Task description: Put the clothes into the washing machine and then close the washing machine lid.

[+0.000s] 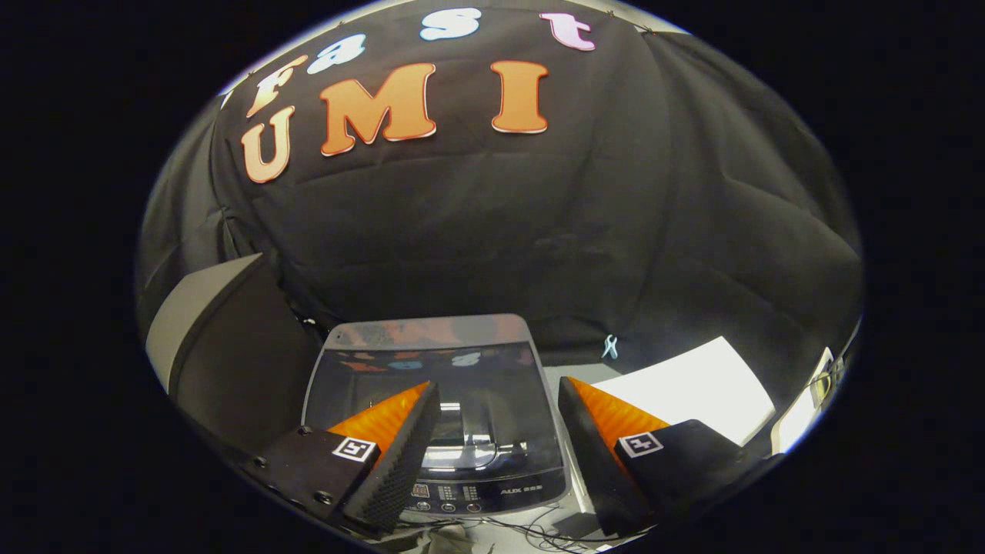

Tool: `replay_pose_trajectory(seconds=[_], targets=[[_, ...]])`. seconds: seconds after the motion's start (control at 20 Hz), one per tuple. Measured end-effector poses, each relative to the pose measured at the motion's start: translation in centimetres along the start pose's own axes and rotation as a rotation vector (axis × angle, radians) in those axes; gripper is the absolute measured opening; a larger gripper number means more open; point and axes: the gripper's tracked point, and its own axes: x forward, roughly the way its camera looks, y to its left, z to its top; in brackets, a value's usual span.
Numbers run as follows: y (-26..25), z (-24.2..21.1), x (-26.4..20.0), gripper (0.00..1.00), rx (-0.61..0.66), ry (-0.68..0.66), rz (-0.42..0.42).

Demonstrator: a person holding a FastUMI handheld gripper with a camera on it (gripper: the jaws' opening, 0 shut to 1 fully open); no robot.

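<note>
So the gripper (499, 396) has its fingers spread wide with nothing between them. Just ahead and below sits the washing machine (439, 415), glass lid (431, 377) down flat. A white sheet (696, 388) lies off to its right, black cloth wall (492, 231) behind everything.

Glossy lid, matt cloth

We see the washer (435, 385) lid's smooth, mirror-like glass; at twelve o'clock beyond it, creased matt cloth wall (500, 231); at three o'clock, a flat white sheet (692, 388).
</note>
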Motion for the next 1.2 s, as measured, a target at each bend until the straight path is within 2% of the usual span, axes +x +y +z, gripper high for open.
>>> replay_pose_trajectory(seconds=[0.4,0.7,0.9,1.05,1.2], targets=[[-2.1,8.1,-6.2,0.99,0.062,-0.138,0.002],[-2.6,17.7,-14.1,0.99,0.085,-0.312,0.015],[-3.8,23.2,-20.1,0.98,0.099,-0.427,-0.023],[-3.7,24.9,-24.1,0.98,0.106,-0.478,-0.059],[-3.5,24.8,-27.0,0.98,0.104,-0.5,-0.111]])
